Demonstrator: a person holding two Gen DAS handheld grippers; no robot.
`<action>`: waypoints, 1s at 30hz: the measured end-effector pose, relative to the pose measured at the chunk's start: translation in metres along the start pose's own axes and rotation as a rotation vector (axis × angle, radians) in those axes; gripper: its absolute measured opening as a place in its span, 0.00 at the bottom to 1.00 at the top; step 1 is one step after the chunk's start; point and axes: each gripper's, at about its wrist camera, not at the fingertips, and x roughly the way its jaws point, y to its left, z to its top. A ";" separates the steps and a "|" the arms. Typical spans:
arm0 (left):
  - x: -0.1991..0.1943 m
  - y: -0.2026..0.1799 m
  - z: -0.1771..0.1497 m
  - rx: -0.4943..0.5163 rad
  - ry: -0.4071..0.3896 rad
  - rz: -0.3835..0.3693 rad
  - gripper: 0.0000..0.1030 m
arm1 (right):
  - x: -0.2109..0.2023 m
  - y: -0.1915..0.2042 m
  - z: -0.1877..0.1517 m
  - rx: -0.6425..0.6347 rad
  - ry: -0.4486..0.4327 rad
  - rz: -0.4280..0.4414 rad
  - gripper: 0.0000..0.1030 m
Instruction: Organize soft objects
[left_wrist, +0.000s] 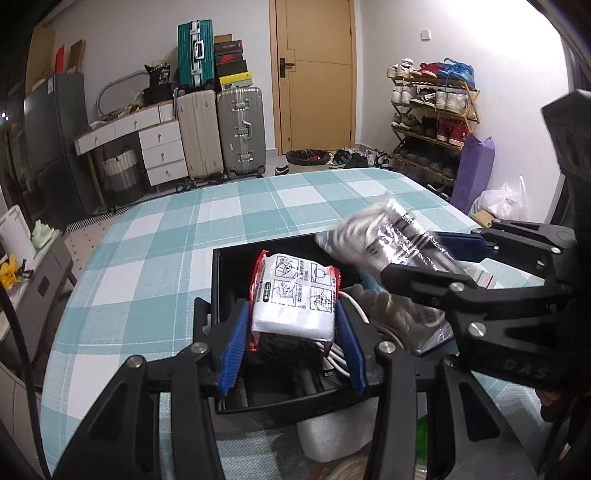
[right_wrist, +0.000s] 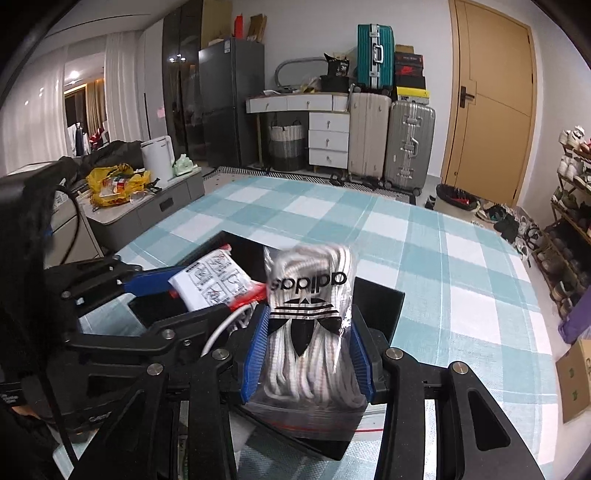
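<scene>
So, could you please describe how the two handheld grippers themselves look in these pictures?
Both look alike: the left gripper and right gripper have matte black plastic linkage arms joined by round silver pins, and each ends in two blue ribbed finger pads. The right gripper's body carries raised lettering, seen from the left wrist. A black cable runs beside the left gripper's body.

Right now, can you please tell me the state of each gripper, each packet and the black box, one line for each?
Left gripper: jaws shut on the white packet.
Right gripper: jaws shut on the clear bag.
White packet: sealed, held above the black box.
Clear bag: filled with white laces, held above the box.
Black box: open at the top, with white cables inside.
Door: closed.
</scene>
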 end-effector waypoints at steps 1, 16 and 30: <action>0.000 0.001 0.000 -0.003 0.004 -0.012 0.45 | 0.004 -0.002 -0.001 0.005 0.015 0.001 0.41; -0.010 0.004 0.001 -0.007 0.005 -0.063 0.69 | -0.010 -0.013 -0.011 0.008 -0.033 -0.041 0.69; -0.059 0.012 -0.013 -0.049 -0.057 -0.026 1.00 | -0.073 -0.035 -0.046 0.140 -0.060 -0.015 0.99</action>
